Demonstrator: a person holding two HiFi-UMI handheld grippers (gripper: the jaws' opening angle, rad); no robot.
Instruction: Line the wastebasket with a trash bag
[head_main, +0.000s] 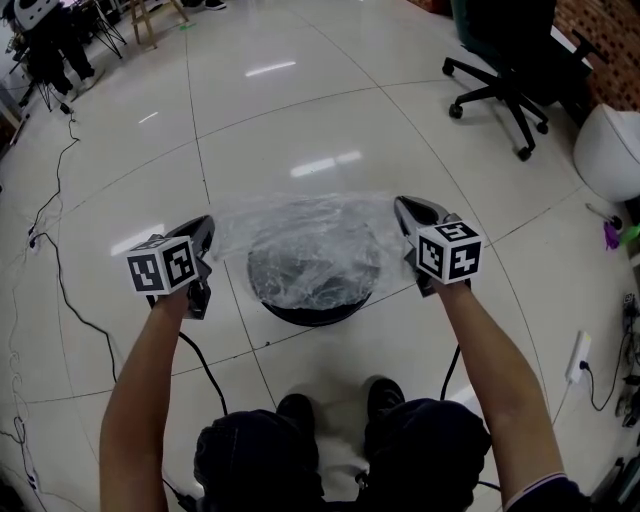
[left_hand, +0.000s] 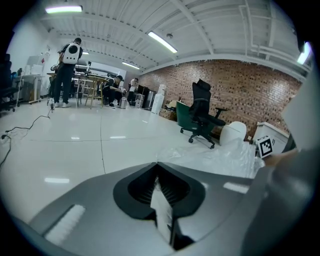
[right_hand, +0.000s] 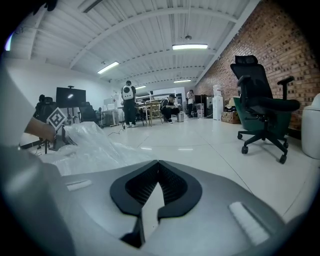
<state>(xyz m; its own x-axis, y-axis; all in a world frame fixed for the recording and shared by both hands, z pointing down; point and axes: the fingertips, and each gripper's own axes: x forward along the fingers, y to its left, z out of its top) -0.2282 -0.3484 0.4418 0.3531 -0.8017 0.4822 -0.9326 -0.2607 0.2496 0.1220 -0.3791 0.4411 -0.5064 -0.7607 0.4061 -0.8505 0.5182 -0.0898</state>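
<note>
Above tiled floor (head_main: 300, 100), left gripper (head_main: 207, 224) and right gripper (head_main: 401, 205) jaws clamp trash bag (head_main: 310, 240) over wastebasket (head_main: 312, 316).

wastebasket (head_main: 312, 316) mouth veiled (clear bag (head_main: 300, 228)), chair (head_main: 500, 30) cropped

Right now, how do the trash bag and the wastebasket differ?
The trash bag is clear and crinkled; the wastebasket is black and round. The trash bag hangs from the shut left gripper and right gripper; the wastebasket stands on the floor. Both lie between the grippers.

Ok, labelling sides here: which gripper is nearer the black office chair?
The right gripper; the office chair stands beyond it, while the left gripper is across the wastebasket.
</note>
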